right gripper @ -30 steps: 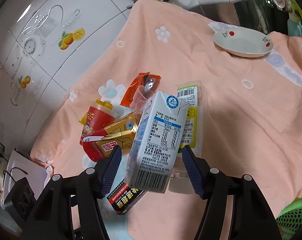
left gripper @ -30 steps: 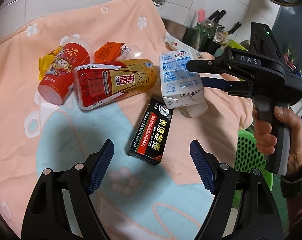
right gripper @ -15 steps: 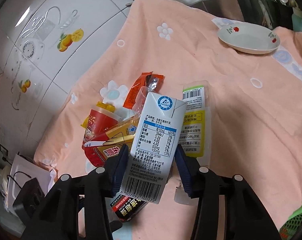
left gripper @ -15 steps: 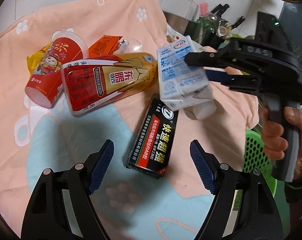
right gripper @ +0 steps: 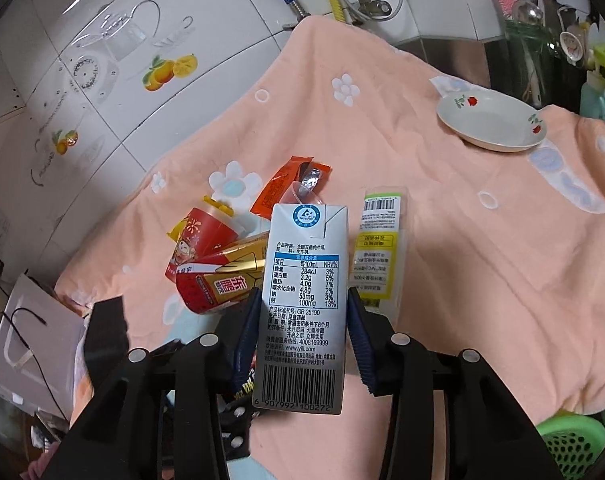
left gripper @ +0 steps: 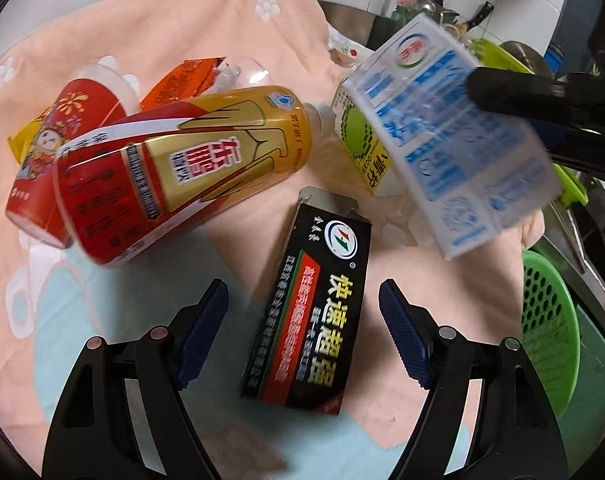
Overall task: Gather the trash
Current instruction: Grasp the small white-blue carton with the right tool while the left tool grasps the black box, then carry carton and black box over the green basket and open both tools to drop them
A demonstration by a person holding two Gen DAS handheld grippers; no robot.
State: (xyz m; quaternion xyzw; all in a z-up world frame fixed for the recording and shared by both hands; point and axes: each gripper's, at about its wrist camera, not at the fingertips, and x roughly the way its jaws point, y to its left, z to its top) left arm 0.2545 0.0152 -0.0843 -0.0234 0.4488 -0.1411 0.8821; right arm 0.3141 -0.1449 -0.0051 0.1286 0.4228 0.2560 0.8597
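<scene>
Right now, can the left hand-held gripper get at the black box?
Probably yes. The black box lies flat between the left hand-held gripper's closing jaws, untouched, nothing on top; the milk carton is held clear above.

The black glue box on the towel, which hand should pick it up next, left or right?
Left. The left gripper hangs over the black box with the box between its jaws, which are closing but not touching it. The right gripper is closing on the milk carton.

Left gripper over black glue box lying on peach flowered cloth; jaws closing, pads clear of the box. Right gripper clamps blue-white milk carton, lifted near the cloth's right edge, above green basket. Gold-red bottle lies left.
</scene>
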